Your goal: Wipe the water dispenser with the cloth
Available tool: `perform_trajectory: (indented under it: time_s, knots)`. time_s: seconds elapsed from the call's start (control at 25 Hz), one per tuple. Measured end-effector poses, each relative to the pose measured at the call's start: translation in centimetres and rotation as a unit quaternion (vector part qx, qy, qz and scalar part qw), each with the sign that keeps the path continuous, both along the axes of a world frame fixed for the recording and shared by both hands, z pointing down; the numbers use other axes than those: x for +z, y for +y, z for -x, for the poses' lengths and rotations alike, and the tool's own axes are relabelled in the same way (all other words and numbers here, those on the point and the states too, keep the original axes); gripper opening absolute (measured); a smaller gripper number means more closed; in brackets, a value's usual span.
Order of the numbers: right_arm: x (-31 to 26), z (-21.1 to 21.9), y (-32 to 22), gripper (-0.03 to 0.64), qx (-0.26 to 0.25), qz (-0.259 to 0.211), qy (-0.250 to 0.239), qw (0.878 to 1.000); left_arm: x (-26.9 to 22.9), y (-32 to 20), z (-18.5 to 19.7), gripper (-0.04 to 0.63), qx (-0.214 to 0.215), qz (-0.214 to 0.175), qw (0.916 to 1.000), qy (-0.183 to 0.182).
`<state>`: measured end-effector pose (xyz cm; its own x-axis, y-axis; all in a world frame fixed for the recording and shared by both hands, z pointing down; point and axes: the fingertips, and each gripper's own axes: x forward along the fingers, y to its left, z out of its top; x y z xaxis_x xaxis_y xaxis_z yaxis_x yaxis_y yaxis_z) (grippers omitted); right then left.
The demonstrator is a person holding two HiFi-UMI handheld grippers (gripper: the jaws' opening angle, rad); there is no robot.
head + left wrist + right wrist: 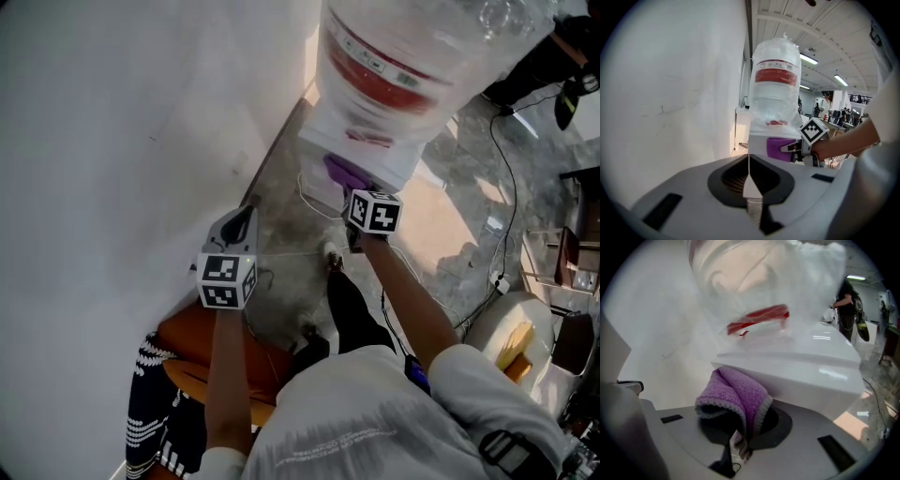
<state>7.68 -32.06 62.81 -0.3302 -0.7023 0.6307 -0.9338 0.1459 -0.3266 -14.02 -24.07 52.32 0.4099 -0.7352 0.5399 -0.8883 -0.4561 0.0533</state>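
Purple cloth (736, 399) is clamped, folded, in my right gripper (738, 446) and touches the white water dispenser (801, 366) just ahead, below its bottle (754, 282). I judge wiping barely begun: only 1 front edge is in contact. My left gripper (752, 199) hangs well apart, jaws together on nothing.

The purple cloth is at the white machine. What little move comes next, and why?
Probably slide the cloth sideways along the dispenser front. The right claw is shut on the cloth, which looks pressed against the front just under the bottle.
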Motion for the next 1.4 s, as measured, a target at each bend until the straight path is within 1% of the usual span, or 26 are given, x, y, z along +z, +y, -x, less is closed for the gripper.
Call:
perform_trajectory:
  time_s: [0.28,0.4,0.52,0.72,0.84,0.92,1.0,1.08,1.2,1.4]
  knots:
    - [-0.5,-6.4,3.6,0.054,0.053,0.005,-0.005,0.999,-0.5,0.2,-4.5,0.018,0.041,-0.006,0.9991,0.01]
    - [-0.6,-9.3,5.4,0.054,0.071,0.008,0.009,0.997,-0.8,0.5,-6.4,0.018,0.056,-0.008,0.9983,0.013]
    - [-1.4,-11.9,7.0,0.054,0.081,-0.003,0.034,0.996,-1.0,0.8,-8.2,0.018,0.07,-0.01,0.9973,0.018]
    - [-2.5,-15.2,9.7,0.054,0.101,-0.016,0.048,0.994,-1.1,1.4,-10.5,0.018,0.089,-0.008,0.9957,0.026]
    - [-3.0,-16.2,11.2,0.054,0.11,-0.022,0.05,0.992,-1.3,1.9,-11.4,0.018,0.098,-0.008,0.9947,0.028]
    - [-3.2,-16.3,11.9,0.054,0.114,-0.026,0.052,0.992,-1.4,2.2,-11.5,0.018,0.099,-0.009,0.9946,0.03]
    - [-3.2,-15.7,12.3,0.054,0.106,-0.03,0.054,0.992,-1.3,2.6,-11.4,0.018,0.097,-0.009,0.9948,0.03]
    - [-2.9,-14.1,12.6,0.054,0.079,-0.027,0.05,0.995,-1.1,3.0,-11.0,0.018,0.091,-0.006,0.9954,0.031]
    - [-1.7,-10.5,13.3,0.054,0.022,-0.013,0.03,0.999,-0.5,3.8,-10.0,0.018,0.077,0.003,0.9966,0.03]
    - [0.3,-5.6,12.0,0.054,-0.027,0.009,0.008,1.0,1.1,3.8,-6.9,0.018,0.044,0.022,0.9985,0.026]
